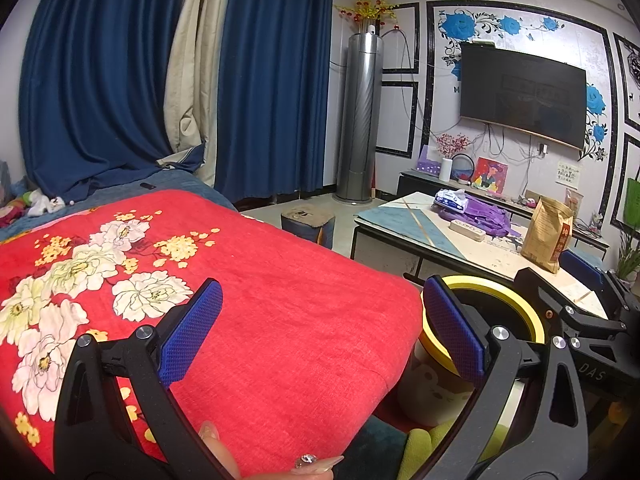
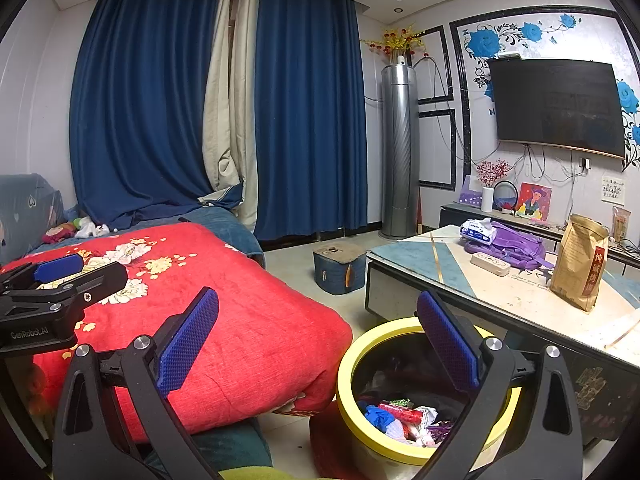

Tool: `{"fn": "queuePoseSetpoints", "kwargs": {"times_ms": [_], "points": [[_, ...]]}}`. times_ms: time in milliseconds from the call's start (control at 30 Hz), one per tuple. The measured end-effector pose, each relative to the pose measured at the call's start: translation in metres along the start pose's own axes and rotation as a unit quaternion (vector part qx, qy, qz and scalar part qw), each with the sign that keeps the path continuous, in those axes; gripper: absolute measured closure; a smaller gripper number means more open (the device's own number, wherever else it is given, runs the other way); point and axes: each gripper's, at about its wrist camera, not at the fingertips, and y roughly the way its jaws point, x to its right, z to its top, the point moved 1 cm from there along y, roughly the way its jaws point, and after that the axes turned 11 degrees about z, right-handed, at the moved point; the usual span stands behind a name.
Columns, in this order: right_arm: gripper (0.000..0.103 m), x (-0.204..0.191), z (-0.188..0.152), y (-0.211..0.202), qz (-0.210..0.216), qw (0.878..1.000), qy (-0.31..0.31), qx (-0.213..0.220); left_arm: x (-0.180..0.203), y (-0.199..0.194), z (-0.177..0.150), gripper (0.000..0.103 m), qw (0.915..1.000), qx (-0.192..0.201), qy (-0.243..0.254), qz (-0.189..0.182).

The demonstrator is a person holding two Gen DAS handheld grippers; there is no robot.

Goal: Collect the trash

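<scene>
Both tools empty and spread wide, bin already holds trash, nothing in hand.

Bed (image 2: 256, 320) with red floral cover fills the left and looks bare of litter; worktop (image 2: 520, 296) on the right carries a brown paper bag (image 2: 580, 264), purple bag (image 2: 516, 246), tissue pack (image 2: 478, 230) and a white power strip (image 2: 490, 264). Yellow-rimmed bin (image 2: 348, 392) sits on the floor between bed and worktop, wrappers (image 2: 404, 416) at the bottom. Right tool (image 2: 318, 340) hangs above the bin rim, left tool (image 1: 322, 328) over the bed edge, both released. Judgement: no obvious loose trash in reach, so scan the worktop first; approach low and flat, pinch small pieces at mid-pad, and release only once well inside the rim.
</scene>
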Motion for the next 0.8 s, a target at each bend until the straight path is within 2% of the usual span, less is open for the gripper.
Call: {"fn": "queuePoseSetpoints", "kwargs": {"times_ms": [200, 367, 533, 633, 667, 700, 733, 800], "points": [[0.006, 0.001, -0.001, 0.000, -0.002, 1.000, 0.001, -0.001, -0.004, 0.002, 0.002, 0.011, 1.0000, -0.005, -0.001, 0.004], [0.006, 0.002, -0.005, 0.003, -0.008, 1.000, -0.001, -0.007, -0.002, 0.006, 0.003, 0.011, 0.9991, -0.011, 0.011, 0.040], [0.006, -0.001, -0.001, 0.008, 0.003, 1.000, -0.013, -0.019, -0.013, 0.009, 0.006, 0.011, 0.9990, -0.019, -0.006, 0.041], [0.006, -0.018, 0.010, 0.021, 0.044, 0.998, -0.020, -0.031, -0.040, 0.012, 0.012, 0.011, 0.9968, -0.036, -0.039, 0.060], [0.006, -0.032, 0.016, 0.031, 0.071, 0.997, -0.018, -0.038, -0.058, 0.013, 0.015, 0.011, 0.9942, -0.044, -0.053, 0.083], [0.006, -0.044, 0.020, 0.039, 0.091, 0.995, -0.018, -0.045, -0.081, 0.014, 0.018, 0.011, 0.9899, -0.052, -0.070, 0.112], [0.006, -0.069, 0.026, 0.056, 0.131, 0.989, -0.023, -0.064, -0.102, 0.015, 0.019, 0.011, 0.9860, -0.057, -0.082, 0.133], [0.006, -0.116, 0.030, 0.085, 0.200, 0.973, -0.034, -0.112, -0.173, 0.009, 0.020, 0.011, 0.9675, -0.062, -0.118, 0.215]]}}
